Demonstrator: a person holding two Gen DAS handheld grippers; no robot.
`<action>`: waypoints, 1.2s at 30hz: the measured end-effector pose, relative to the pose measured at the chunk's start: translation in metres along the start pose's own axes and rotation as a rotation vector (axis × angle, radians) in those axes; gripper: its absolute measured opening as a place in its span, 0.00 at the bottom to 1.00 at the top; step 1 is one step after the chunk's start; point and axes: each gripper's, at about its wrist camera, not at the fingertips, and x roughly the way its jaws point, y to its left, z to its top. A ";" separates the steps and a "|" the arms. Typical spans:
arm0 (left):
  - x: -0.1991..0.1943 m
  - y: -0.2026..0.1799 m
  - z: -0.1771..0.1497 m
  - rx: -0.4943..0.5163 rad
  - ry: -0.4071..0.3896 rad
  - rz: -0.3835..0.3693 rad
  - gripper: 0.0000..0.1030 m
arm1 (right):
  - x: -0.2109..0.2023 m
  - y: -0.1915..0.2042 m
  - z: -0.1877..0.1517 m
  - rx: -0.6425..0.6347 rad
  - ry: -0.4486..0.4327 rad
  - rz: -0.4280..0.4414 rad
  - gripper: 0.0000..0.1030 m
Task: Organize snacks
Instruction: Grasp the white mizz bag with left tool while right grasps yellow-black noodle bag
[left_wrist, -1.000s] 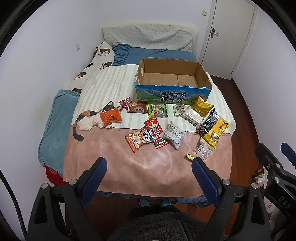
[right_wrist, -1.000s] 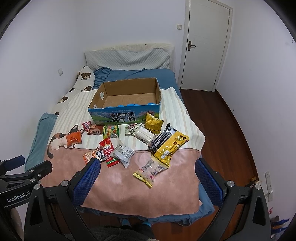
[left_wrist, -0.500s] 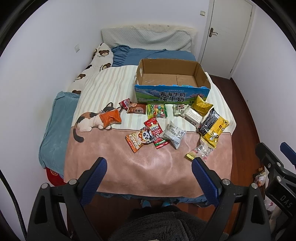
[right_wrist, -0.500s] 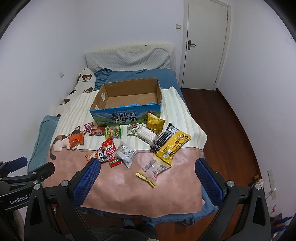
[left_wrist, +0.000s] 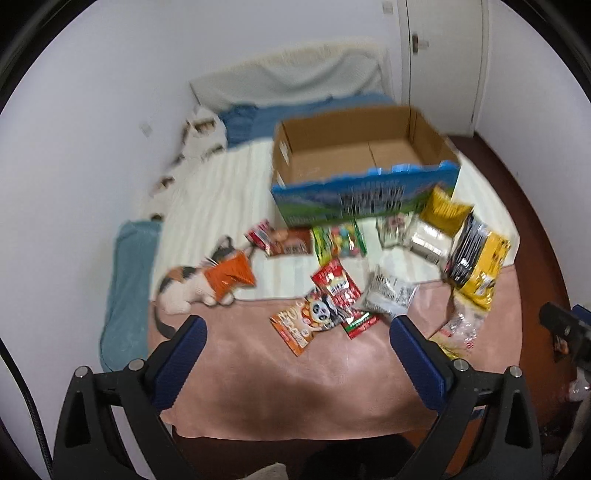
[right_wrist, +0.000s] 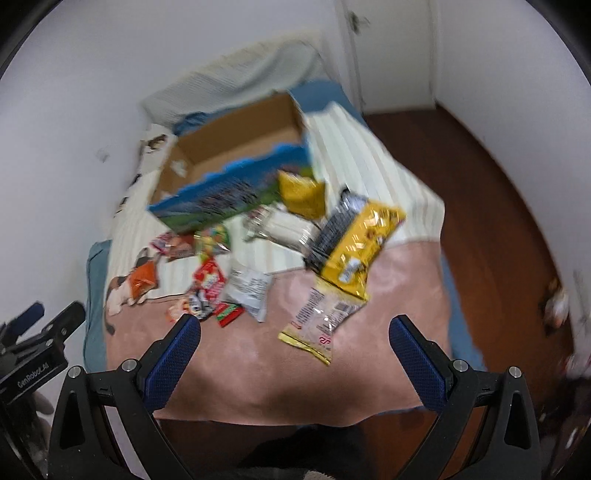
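Several snack packs lie scattered on the bed in front of an open cardboard box with a blue printed front. Among them are an orange panda pack, a red pack, a silver pack, a big yellow-and-black bag and a clear pack with yellow ends. My left gripper hovers above the pink blanket near the panda pack, its jaws opening, nothing between them. My right gripper hangs open over the clear pack, empty. Both views are motion-blurred.
A calico cat plush lies left of the snacks. Pillows sit at the head of the bed against the wall. Brown wood floor and a white door are to the right. The other gripper shows at each view's edge.
Both grippers have dropped and come closer to the bed, so the snacks look larger. The right view has rolled, tilting the scene. The left jaws stand a little wider.
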 end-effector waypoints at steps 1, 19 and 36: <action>0.019 0.001 0.006 -0.010 0.038 -0.013 0.98 | 0.015 -0.009 0.006 0.035 0.022 0.004 1.00; 0.217 -0.042 0.023 -0.459 0.596 -0.430 0.94 | 0.238 -0.065 0.108 0.314 0.308 -0.095 1.00; 0.232 -0.109 0.053 -0.253 0.518 -0.293 0.52 | 0.265 -0.056 0.091 -0.098 0.424 -0.165 0.87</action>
